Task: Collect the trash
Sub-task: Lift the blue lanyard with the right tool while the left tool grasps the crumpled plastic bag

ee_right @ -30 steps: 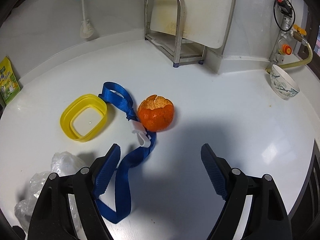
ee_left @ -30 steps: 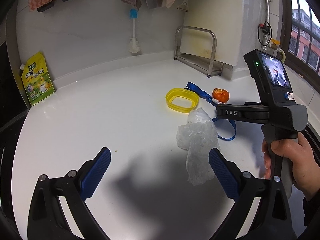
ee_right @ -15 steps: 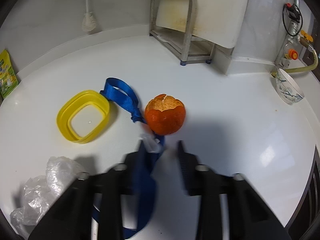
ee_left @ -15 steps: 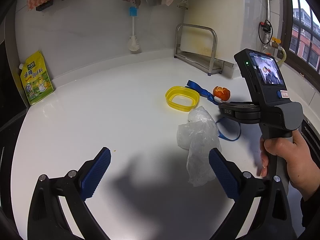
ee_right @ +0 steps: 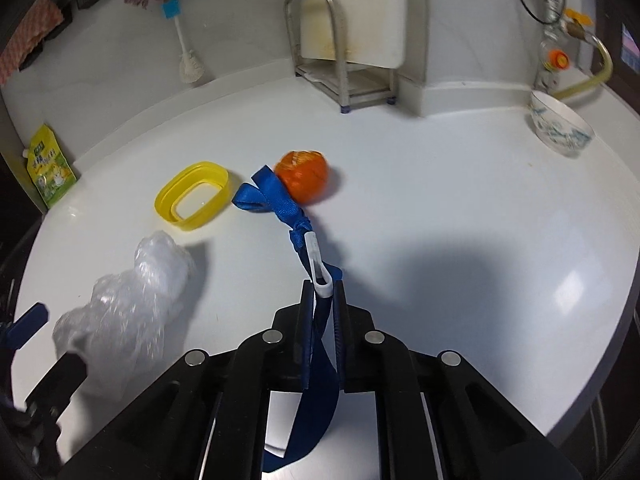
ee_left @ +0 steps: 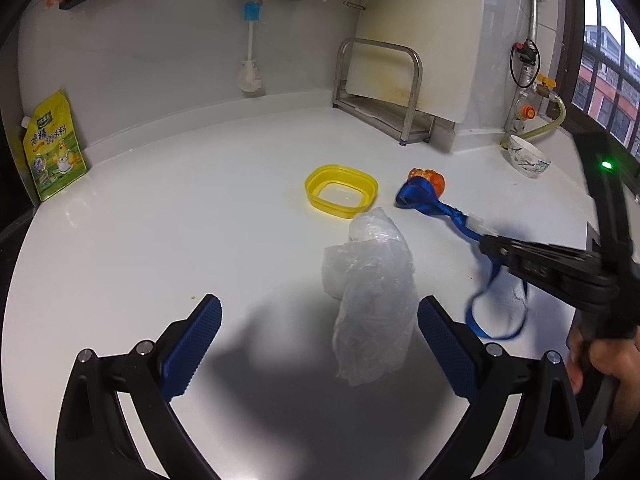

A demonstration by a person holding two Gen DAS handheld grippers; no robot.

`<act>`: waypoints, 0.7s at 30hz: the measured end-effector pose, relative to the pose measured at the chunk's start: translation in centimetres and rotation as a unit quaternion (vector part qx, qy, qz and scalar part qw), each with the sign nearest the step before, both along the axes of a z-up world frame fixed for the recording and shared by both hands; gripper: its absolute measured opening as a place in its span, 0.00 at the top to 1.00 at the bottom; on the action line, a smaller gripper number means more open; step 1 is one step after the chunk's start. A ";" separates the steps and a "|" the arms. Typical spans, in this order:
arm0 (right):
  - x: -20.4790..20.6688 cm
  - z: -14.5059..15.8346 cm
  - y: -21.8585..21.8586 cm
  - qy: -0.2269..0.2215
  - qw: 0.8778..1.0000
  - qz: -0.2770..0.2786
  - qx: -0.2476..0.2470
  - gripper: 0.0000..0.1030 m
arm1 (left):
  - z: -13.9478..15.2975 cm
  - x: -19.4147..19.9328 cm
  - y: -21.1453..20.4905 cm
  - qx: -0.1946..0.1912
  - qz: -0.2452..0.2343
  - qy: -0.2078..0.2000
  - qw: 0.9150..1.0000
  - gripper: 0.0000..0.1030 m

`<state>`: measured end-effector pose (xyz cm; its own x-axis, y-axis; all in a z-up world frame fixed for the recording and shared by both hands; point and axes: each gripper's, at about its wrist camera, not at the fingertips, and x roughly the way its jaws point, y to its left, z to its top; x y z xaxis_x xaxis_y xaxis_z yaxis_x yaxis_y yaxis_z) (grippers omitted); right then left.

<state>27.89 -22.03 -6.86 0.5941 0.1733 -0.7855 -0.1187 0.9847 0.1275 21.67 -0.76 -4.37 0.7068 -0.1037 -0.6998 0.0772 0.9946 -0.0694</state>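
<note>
The right claw (ee_right: 323, 292) is clamped on the blue strap (ee_right: 280, 196) at its white clip (ee_right: 318, 264). The left claw (ee_left: 320, 344) gapes wide, holding nothing, with the crumpled plastic bag (ee_left: 372, 296) on the white bench (ee_left: 180, 232) just ahead. Farther off lie the yellow lid (ee_left: 342, 195) and orange peel (ee_right: 304, 176).

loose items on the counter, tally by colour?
Blue: 1, strap, clamped in the shut right gripper
Yellow: 2, lid ring, pouch
Orange: 1, peeled orange
Clear: 1, plastic bag
White: 1, bowl
Total: 6
</note>
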 end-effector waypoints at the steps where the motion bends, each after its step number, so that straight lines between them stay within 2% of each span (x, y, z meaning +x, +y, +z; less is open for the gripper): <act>1: -0.7 0.1 -0.5 -0.001 1.000 -0.003 0.002 0.91 | -0.1 0.1 -0.3 0.002 0.000 0.000 1.000 0.06; 10: -4.6 1.2 -3.6 -0.018 0.999 -0.028 0.022 0.91 | -1.7 2.9 -2.4 0.038 0.003 0.012 0.999 0.06; 13: -5.2 1.1 -3.8 -0.018 0.999 -0.029 0.026 0.91 | -1.9 3.5 -2.6 0.044 0.007 0.010 0.999 0.10; 14: -5.4 1.1 -3.9 -0.017 0.999 -0.028 0.027 0.91 | -1.9 3.6 -2.9 0.048 0.004 0.011 0.999 0.14; 16: -6.0 1.0 -3.8 -0.017 0.999 -0.027 0.031 0.91 | -2.2 3.9 -3.4 0.048 -0.010 0.018 0.999 0.35; 17: -6.1 0.9 -3.7 -0.016 0.999 -0.027 0.034 0.91 | -2.3 4.0 -3.6 0.047 -0.014 0.023 0.999 0.41; 19: -6.7 1.0 -3.6 -0.019 0.998 -0.027 0.046 0.91 | -2.6 4.0 -3.6 0.039 -0.022 0.032 0.998 0.63; 20: -6.9 1.1 -3.5 -0.020 0.998 -0.026 0.048 0.91 | -2.6 4.0 -3.6 0.034 -0.024 0.034 0.999 0.66; 21: -7.3 1.2 -3.2 -0.022 0.998 -0.024 0.048 0.91 | -2.6 3.9 -3.5 0.027 -0.025 0.035 0.999 0.74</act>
<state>20.59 -25.27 -5.65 0.6377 0.2173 -0.7390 -0.0796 0.9728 0.2174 25.57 -4.23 -6.93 0.6507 -0.0991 -0.7529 0.1242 0.9920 -0.0232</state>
